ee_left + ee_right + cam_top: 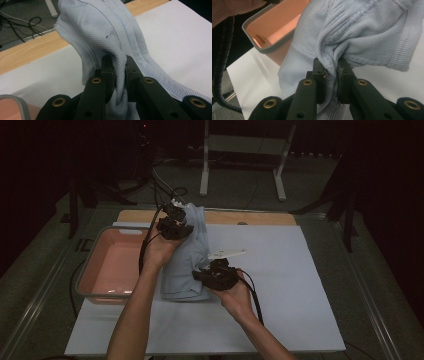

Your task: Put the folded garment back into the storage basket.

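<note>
Dark surroundings close in on a table covered with a white sheet (280, 285), a strip of pale wooden board (250, 217) showing along its far edge in the upper middle of the high view. That view alone takes in the whole layout: a salmon-pink plastic tub with a grey rim (112, 265) sits at the left of the sheet, and a light blue ribbed knit garment (192, 252) is bunched just right of it, near the frame's centre, its lower part resting on the sheet. The left gripper (176, 222) holds the garment's upper end, lifted above the table, while the right gripper (212, 275) meets the cloth lower down, toward the near side. How the jaws stand is hard to read from above; the gripper views settle it. In the left gripper view the two black jaws are clamped on a gathered fold of the garment (107, 30), which rises and drapes toward the top of the frame. In the right gripper view the jaws pinch another bunched fold (362, 37), and the tub's corner (267, 47) appears at the upper left, close behind the cloth.
</note>
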